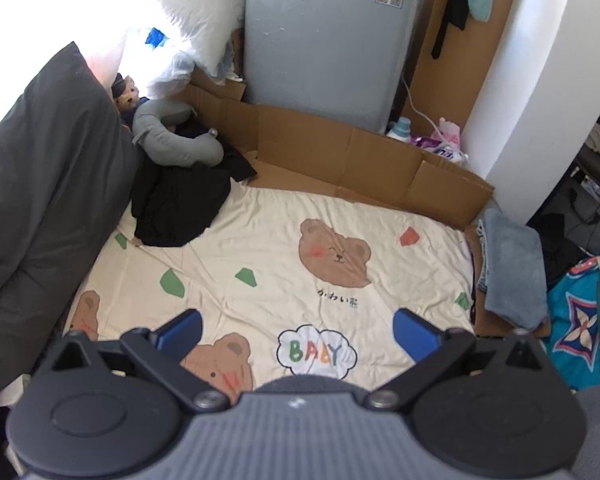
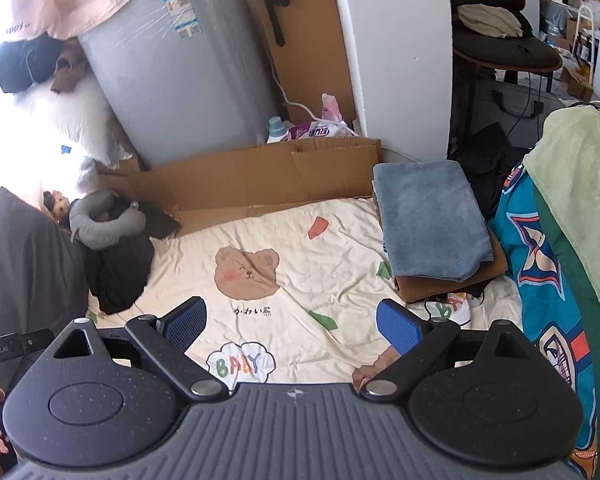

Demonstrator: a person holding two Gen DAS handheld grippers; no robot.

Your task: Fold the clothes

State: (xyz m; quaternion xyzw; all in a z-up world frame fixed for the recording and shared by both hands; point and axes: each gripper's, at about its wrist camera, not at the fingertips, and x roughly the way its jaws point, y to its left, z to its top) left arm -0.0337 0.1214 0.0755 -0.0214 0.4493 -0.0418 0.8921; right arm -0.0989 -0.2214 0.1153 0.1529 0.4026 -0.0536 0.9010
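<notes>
I am looking down on a cream cotton sheet (image 1: 268,240), lightly creased and printed with brown bear faces, green and red shapes and a "BABY" cloud; I am taking it as my landmark. At its far left corner a heap of black clothing (image 1: 180,204) is lying crumpled and soft, with a grey U-shaped neck pillow (image 1: 172,140) resting on its top edge. On the sheet's right edge a blue-grey plush towel (image 2: 432,220) is sitting folded square on top of a folded brown garment (image 2: 452,280). Flattened corrugated cardboard (image 1: 340,156) is lining the sheet's far edge, and a smooth grey appliance (image 1: 324,40) is standing behind that. The left gripper (image 1: 298,332) is hovering over the sheet's near edge with its blue ribbed pads spread wide, gripping nothing. The right gripper (image 2: 292,326) is doing likewise, jaws wide apart and empty, clear of the fabric.
</notes>
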